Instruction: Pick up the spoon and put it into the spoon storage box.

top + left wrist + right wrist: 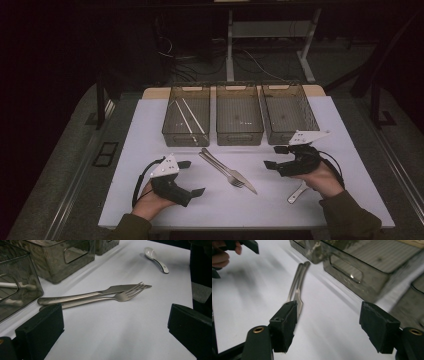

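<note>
Fork (235, 179) and knife (227, 170) side by side mid-worktop (150, 200), between claws, long axis diagonal. Left claw (192, 177) released, empty. Right claw (274, 156) released, empty, slightly nearer tines.

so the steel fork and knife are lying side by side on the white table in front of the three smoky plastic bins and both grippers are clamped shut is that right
Not quite. In the high view the left gripper and right gripper are both open, jaws apart, holding nothing. The steel fork and steel knife do lie together before the smoky bins.
</note>
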Demonstrator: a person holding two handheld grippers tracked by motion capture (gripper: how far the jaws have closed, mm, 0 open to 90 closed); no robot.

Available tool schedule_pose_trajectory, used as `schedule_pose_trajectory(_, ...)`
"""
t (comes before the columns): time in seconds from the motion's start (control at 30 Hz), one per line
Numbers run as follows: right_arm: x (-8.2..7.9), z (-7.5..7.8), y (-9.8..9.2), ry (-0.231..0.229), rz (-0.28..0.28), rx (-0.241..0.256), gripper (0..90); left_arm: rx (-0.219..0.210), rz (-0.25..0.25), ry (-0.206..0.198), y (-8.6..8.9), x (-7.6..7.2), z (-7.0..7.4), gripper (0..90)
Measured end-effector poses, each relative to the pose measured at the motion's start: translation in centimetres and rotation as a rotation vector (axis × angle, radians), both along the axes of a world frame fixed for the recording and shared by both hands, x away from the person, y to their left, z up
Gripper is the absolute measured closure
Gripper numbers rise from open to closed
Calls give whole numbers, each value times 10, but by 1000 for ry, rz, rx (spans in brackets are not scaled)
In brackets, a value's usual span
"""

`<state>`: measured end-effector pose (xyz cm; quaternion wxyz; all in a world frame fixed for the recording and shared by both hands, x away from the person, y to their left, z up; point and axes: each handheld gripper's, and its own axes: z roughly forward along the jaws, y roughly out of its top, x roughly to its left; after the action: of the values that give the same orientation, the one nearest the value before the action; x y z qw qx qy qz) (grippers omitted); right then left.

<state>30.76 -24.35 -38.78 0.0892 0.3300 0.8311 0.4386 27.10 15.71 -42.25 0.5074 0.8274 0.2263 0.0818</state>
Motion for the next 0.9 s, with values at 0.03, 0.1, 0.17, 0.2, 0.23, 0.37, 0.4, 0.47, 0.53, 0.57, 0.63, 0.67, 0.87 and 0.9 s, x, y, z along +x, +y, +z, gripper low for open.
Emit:
schedule_pose_trajectory(0.03, -1, -1, -3, 3, -9, 2, 310, 0, 0, 0, 0, 0, 0, 0)
schedule_pose_trajectory(0.1, -3, -3, -10, 3, -24, -8, 316, -1, 0, -1, 0, 0, 0, 0)
schedule_pose_trajectory(0.17, -4, -5, -18, 10, -43, -11, 337, -3, 4, -2, 0, -1, 1, 0)
schedule_pose_trajectory(0.2, -5, -6, -22, 8, -52, -22, 351, -2, 3, -3, 0, -1, 1, 0)
schedule_pose_trajectory(0.23, -5, -7, -25, 11, -63, -27, 367, -1, 3, -3, 0, -1, 1, 0)
schedule_pose_trajectory(0.37, -6, -12, -39, 17, -98, -64, 478, -2, 1, -2, 0, -1, 0, 0)
schedule_pose_trajectory(0.4, -6, -13, -43, 22, -104, -74, 504, -2, 1, -3, -1, -1, 1, 0)
schedule_pose_trajectory(0.47, -6, -17, -49, 28, -118, -94, 565, -2, 1, -3, -1, -1, 1, 0)
schedule_pose_trajectory(0.53, -5, -20, -54, 36, -127, -110, 630, 1, 1, -3, -1, -1, 1, 0)
schedule_pose_trajectory(0.57, -5, -21, -56, 36, -136, -123, 671, 0, 1, -3, -1, -1, 1, 0)
schedule_pose_trajectory(0.63, -5, -23, -60, 43, -150, -146, 735, 2, 0, -5, -1, -1, 1, 0)
schedule_pose_trajectory(0.67, -4, -24, -62, 50, -158, -155, 773, 3, -1, -5, -1, -1, 1, 0)
schedule_pose_trajectory(0.87, 1, -31, -70, 87, -175, -202, 893, 4, -1, -6, -1, -1, 1, 0)
schedule_pose_trajectory(0.9, 1, -32, -71, 86, -175, -213, 894, 3, 0, -5, -1, -1, 1, 0)
